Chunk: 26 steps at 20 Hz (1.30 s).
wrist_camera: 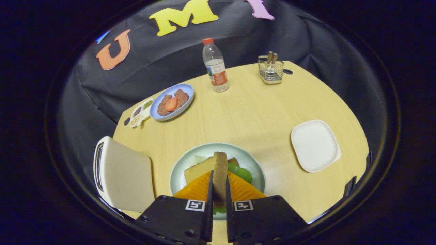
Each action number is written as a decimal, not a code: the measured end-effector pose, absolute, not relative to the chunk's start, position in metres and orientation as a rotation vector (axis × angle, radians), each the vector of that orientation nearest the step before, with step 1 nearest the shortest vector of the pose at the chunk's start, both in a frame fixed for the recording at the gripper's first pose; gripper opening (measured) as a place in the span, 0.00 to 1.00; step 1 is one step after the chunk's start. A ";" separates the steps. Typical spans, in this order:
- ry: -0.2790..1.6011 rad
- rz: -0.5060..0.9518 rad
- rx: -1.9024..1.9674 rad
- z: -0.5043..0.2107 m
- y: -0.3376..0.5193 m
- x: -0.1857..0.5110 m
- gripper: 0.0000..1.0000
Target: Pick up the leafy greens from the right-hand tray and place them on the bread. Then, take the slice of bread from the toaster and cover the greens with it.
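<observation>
While the gripper [219, 190] clenches the toast slice [220, 177] upright between both fingers above the pale green plate [180, 166], the covering step looks underway: next, lay it flat over the leafy greens [242, 173] on the lower bread [199, 170].

Prob. mock kitchen booth: cloth wall [163, 61], table [259, 112] w/ toaster [122, 173].

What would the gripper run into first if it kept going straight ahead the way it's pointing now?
Likely the round plate. The gripper is shut on a bread slice held on edge over it, above the greens and bottom bread. Depth is unclear.
</observation>
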State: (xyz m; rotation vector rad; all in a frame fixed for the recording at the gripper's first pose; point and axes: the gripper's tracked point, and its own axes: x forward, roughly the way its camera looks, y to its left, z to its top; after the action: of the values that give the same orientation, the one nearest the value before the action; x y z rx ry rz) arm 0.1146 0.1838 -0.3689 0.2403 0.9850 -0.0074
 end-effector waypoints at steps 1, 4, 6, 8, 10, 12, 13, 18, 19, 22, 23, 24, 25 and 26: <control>1.001 -0.009 0.238 -0.375 0.179 0.115 0.16; 1.031 0.007 0.223 -0.388 0.174 0.115 0.23; 1.049 0.021 0.194 -0.393 0.170 0.114 0.35; 1.064 0.039 0.152 -0.397 0.167 0.114 0.46; 1.081 0.068 0.122 -0.399 0.164 0.113 0.56; 1.073 0.091 0.102 -0.395 0.158 0.115 0.66; 1.064 0.113 0.105 -0.390 0.159 0.114 0.70; 0.984 0.193 0.105 -0.345 0.150 0.107 0.94; 0.958 0.208 0.099 -0.331 0.146 0.105 0.95; 0.855 0.238 0.084 -0.283 0.129 0.098 0.97; 0.811 0.234 0.083 -0.265 0.120 0.096 0.97; 0.765 0.231 0.088 -0.246 0.112 0.095 0.97; 0.714 0.220 0.083 -0.224 0.101 0.093 0.97; 0.659 0.206 0.074 -0.203 0.090 0.092 0.97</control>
State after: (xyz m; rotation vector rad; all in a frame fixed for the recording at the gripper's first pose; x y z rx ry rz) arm 0.0922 0.0896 -0.2033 0.0740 0.6591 0.2058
